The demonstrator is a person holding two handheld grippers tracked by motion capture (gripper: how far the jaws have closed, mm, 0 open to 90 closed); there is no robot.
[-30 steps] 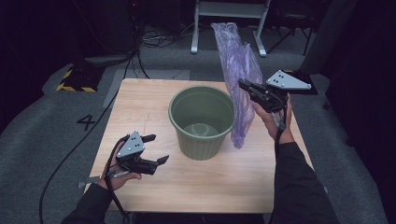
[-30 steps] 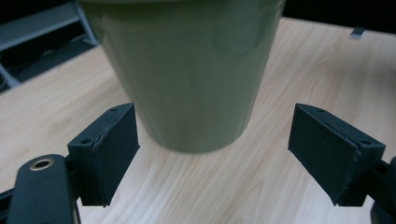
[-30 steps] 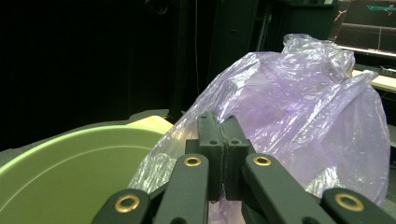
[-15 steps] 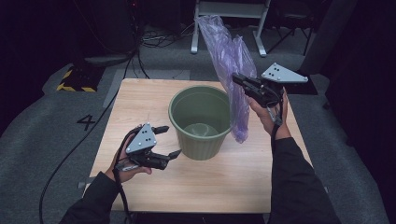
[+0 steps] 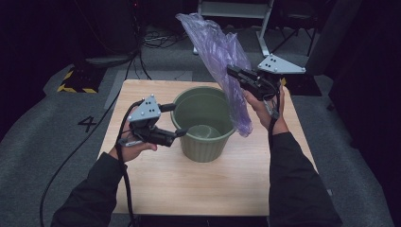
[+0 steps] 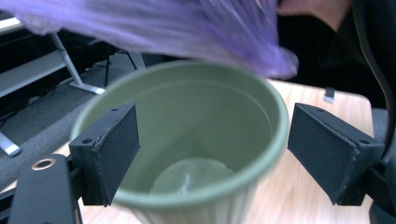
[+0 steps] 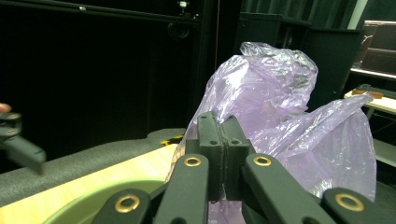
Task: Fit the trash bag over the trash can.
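The right gripper is clamped on a purple bag, held up over the far right rim of the green bin at the table's middle. The left gripper is spread wide beside the bin's left rim, grasping nothing. A "4" marks the floor on the left.

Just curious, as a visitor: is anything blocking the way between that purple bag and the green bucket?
Nothing visible does. The right gripper holds the purple bag above the green bucket, whose mouth is open. The open left gripper straddles the near rim.
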